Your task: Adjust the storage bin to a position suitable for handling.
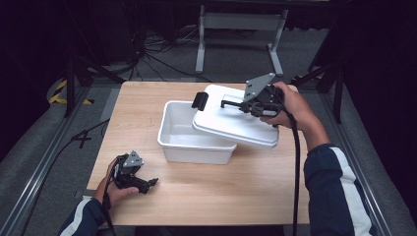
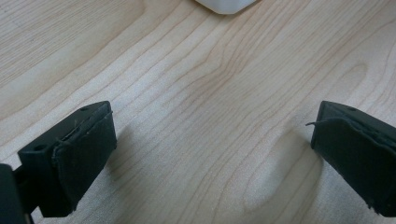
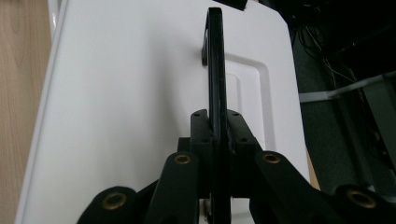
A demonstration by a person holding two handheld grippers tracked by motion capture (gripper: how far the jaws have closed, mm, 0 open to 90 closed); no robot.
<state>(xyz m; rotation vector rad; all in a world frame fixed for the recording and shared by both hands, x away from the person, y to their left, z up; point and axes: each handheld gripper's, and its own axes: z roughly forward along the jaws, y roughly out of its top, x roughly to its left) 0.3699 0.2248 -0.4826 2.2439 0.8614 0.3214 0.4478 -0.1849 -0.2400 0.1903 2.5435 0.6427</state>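
Table (image 1: 206, 196): bearing all. Bin (image 1: 189, 140): sitting open mid-table. Lid (image 1: 236, 123): I am carrying it tilted over the bin's right rim. Handle (image 3: 215, 70): my right gripper (image 1: 246, 105) is clenching it. Left gripper (image 1: 147, 184): idling, jaws spread. Next: squaring and lowering.

No readable text, label, brand, number or sign anywhere. White plastic lid (image 1: 236, 120) at frame centre: blank. White rectangular plastic tub (image 1: 189, 140) under it: blank. Light wooden table top (image 1: 206, 191): bare grain only. Yellow-and-black striped marking (image 1: 61, 93) on the floor, left edge of the high view: stripes, no lettering.
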